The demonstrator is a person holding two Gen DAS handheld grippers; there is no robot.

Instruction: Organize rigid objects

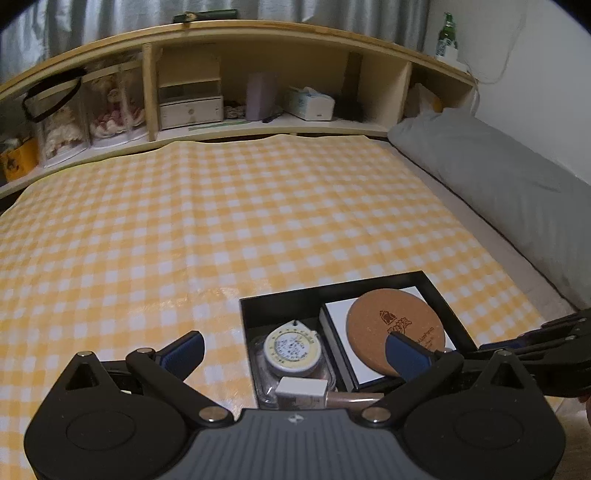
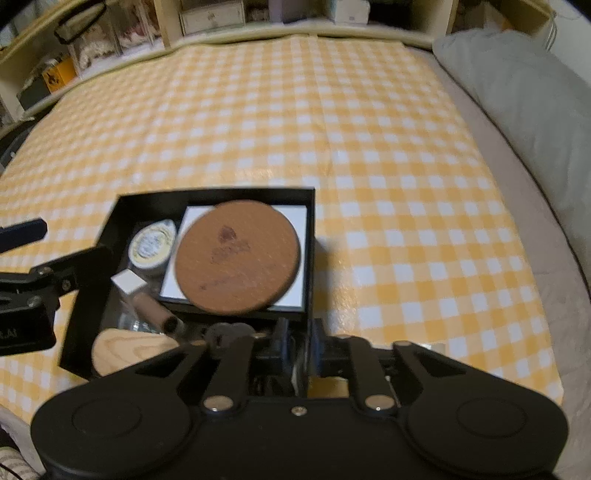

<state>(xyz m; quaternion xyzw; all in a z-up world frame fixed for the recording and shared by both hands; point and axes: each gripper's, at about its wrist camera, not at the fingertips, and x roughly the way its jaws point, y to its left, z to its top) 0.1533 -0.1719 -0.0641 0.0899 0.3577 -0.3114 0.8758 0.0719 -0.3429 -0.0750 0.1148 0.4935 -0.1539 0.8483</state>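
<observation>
**Yellow-check bedspread holds a black box of small things**

Bedroom, left wrist view: a yellow-and-white checked cover (image 1: 229,221) spreads across the bed below a wooden shelf headboard (image 1: 258,33), with a grey pillow (image 1: 498,177) along the right edge. A black box (image 1: 332,291) sits on the cover at the near right. Inside it, a round cork coaster (image 1: 391,325) lies on a white card (image 1: 340,314), beside a round cream tape measure (image 1: 291,349) and a small white block (image 1: 301,391). The left gripper (image 1: 295,350) hovers above the box, its 2 blue-padded fingers (image 1: 184,350) spread wide with nothing between them.

Right wrist view: the same black box (image 2: 221,194) lies just ahead, the cork coaster (image 2: 236,256) on top. A brown tube (image 2: 155,308) and a pale wooden piece (image 2: 129,349) rest at its near end. The right gripper (image 2: 299,339) straddles the box's near right wall with jaws narrowly parted; whether the pads press it cannot be told.
</observation>
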